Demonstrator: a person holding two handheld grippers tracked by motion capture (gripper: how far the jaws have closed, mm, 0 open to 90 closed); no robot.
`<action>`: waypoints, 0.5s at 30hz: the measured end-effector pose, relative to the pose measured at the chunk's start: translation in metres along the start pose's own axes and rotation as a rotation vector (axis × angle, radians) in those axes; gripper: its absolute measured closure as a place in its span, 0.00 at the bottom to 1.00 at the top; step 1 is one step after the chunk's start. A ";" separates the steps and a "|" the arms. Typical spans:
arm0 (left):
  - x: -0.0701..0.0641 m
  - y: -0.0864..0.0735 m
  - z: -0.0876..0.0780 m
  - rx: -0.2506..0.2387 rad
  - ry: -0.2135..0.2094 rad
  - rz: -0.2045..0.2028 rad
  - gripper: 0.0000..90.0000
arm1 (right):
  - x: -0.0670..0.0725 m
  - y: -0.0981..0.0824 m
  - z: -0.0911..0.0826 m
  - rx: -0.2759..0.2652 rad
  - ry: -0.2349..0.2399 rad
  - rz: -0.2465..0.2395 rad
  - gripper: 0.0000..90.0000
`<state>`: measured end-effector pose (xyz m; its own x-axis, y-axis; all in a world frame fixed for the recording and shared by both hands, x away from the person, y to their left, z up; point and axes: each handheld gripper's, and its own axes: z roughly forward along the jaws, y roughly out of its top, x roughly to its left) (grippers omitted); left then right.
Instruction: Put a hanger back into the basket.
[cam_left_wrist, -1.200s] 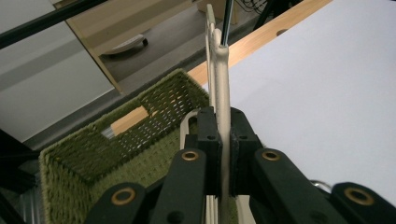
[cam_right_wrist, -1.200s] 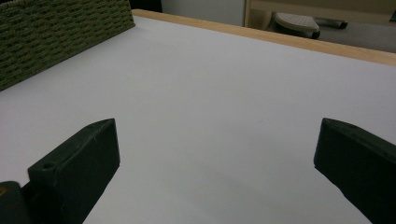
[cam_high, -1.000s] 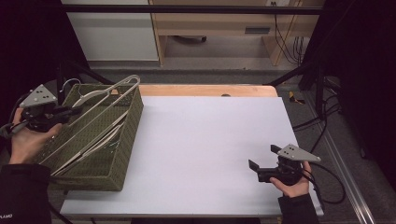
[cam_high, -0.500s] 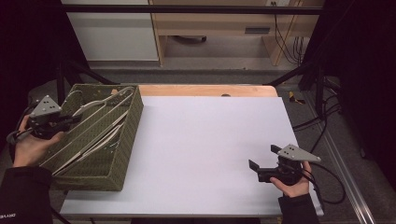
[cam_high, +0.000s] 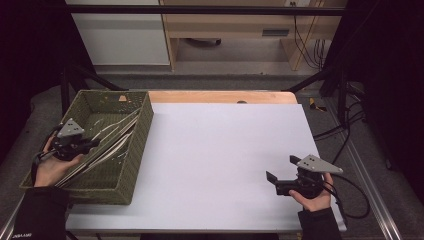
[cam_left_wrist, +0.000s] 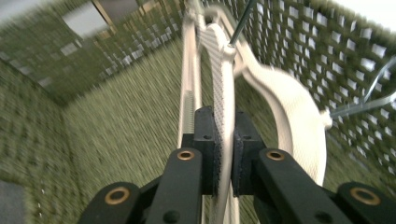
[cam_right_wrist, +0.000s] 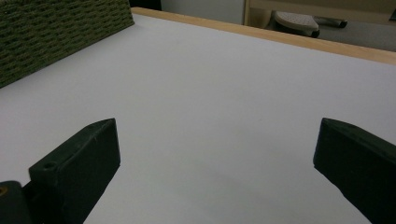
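While clamped in left tongs (cam_left_wrist: 223, 154), white hanger (cam_left_wrist: 224, 70) lies inside basket (cam_high: 145, 130).

Dim surroundings, motion-blurred left gripper view

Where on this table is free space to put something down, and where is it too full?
The white table top is bare from the green woven basket across to the right gripper, and back to the wooden strip at the far edge. The basket is crowded: long tongs lie in it, and the left gripper is shut on one pair.
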<state>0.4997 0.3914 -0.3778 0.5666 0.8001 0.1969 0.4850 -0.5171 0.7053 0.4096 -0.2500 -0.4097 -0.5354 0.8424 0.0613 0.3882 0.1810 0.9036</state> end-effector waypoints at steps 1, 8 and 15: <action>-0.001 0.000 0.001 -0.001 -0.010 -0.009 0.90 | 0.000 0.000 0.000 0.000 0.000 0.000 0.01; -0.009 0.002 0.001 0.022 -0.057 -0.029 0.83 | 0.000 0.000 0.000 -0.001 0.000 0.000 0.01; -0.018 0.006 -0.014 -0.018 -0.078 -0.020 0.79 | 0.000 0.000 -0.001 -0.004 0.003 0.003 0.01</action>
<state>0.4830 0.3782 -0.3674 0.6075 0.7837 0.1293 0.4855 -0.4952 0.7205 0.4089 -0.2503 -0.4090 -0.5363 0.8415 0.0652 0.3867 0.1762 0.9052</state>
